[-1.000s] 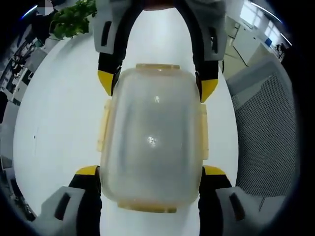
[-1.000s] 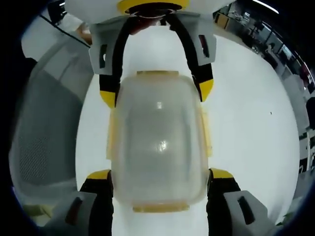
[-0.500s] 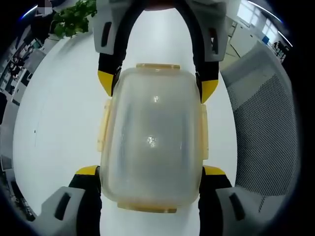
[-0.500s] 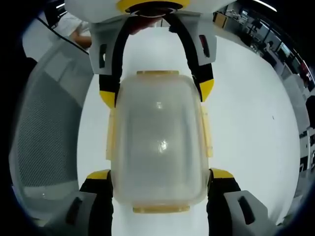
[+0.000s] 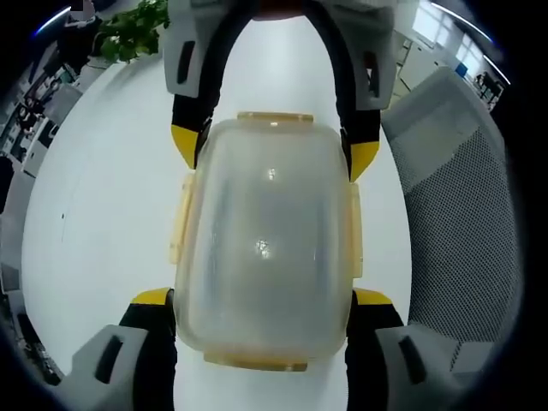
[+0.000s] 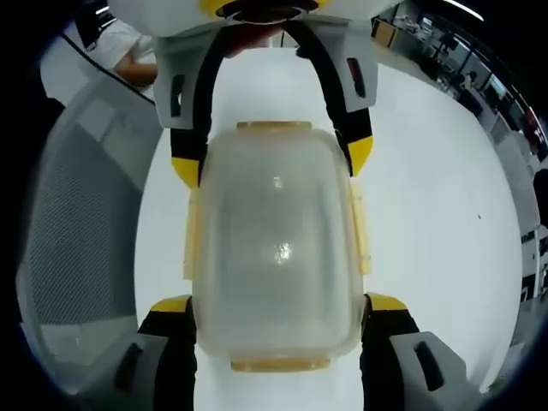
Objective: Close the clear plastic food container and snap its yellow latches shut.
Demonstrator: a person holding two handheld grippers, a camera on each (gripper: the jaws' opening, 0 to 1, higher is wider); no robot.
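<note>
On the white table (image 5: 103,214), the clear plastic food container (image 5: 265,248) sits lengthwise between the two grippers, one at each short end. In the left gripper view, the left gripper (image 5: 261,300) rises from the bottom with its yellow-tipped jaws spread on either side of the container's near end, touching or almost touching its corners; whether they press it cannot be told, but the jaws stand wide apart, as wide as the container. At the far end the right gripper (image 5: 274,154) comes in from the top of this view, its own yellow tips beside the far corners in the same way.

The right gripper view gives the mirror of this: the right gripper (image 6: 278,304) at the bottom with jaws parted around the near end of the container (image 6: 276,248), and the left gripper (image 6: 272,158) at the top flanking the far end.

The lid lies flat on the container. The yellow latches (image 5: 180,218) run along both long sides and at both short ends; the side ones lie close against the walls, though whether they are fully snapped cannot be made out through the frosted plastic.

A grey mesh chair (image 5: 462,223) stands just beside the table on one side. A green plant (image 5: 128,30) shows beyond the table's far edge in the left gripper view, and a person's sleeve (image 6: 107,47) shows near the top of the right gripper view
</note>
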